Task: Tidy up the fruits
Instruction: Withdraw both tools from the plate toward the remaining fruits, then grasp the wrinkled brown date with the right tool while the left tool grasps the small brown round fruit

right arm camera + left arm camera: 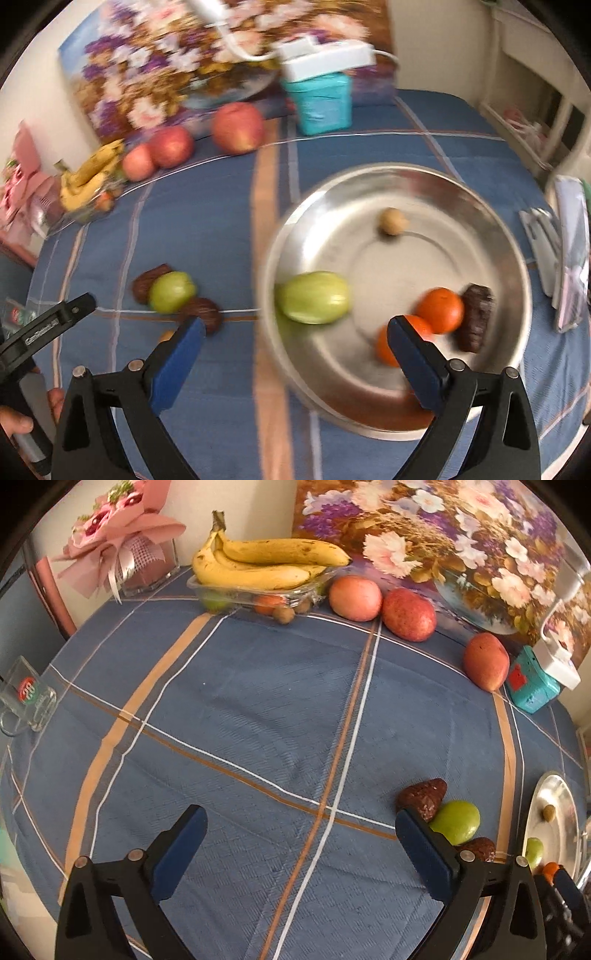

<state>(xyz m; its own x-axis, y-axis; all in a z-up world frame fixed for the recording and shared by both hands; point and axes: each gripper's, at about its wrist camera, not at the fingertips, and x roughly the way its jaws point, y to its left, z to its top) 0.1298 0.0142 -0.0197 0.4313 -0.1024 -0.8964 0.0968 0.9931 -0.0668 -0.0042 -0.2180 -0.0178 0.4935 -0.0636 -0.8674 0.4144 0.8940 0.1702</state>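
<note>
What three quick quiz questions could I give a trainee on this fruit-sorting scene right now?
1. True or false: the right gripper is clamped on an orange.
2. Which fruit lies in the metal bowl? A) bananas B) a green fruit C) a red apple
3. Fill in: the bananas rest on a clear ___ at the back of the table.

Key
1. False: its jaws stand wide open with nothing between the pads; the two oranges lie in the bowl.
2. B. The bananas and the three apples sit at the back of the tablecloth.
3. Tray.
</note>
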